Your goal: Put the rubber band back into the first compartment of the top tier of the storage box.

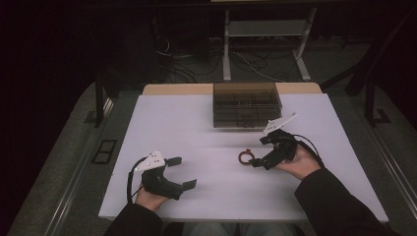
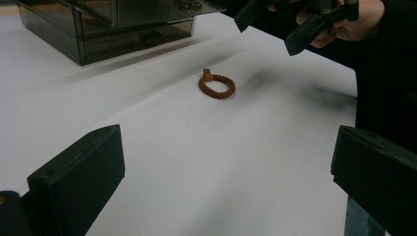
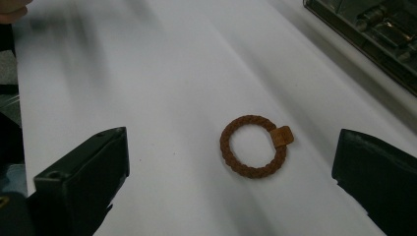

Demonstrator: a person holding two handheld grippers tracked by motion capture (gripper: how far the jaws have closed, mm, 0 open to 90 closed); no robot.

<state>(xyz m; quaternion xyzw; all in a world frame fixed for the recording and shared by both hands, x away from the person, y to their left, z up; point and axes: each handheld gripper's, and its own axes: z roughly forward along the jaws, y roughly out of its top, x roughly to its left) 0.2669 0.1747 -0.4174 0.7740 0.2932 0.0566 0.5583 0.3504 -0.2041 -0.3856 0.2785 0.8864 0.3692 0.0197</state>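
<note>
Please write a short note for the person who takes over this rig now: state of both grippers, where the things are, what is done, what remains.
Left gripper: open, holds nothing, near the front left of the table.
Right gripper: open, aimed at the brown braided ring, not touching it.
Ring: flat on the table, in front of the dark drawer box at the far edge.
Done: nothing gripped yet.
Left: probably grasp the ring; where it goes cannot be told.

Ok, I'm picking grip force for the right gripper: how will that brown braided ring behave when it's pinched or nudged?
The braided ring lies flat on the white table, so it probably won't roll; a nudge would likely slide it. Its woven look suggests a soft cord that may squash oval under pressure. It seems thin and light, so the open right gripper likely needs only a gentle pinch.
</note>
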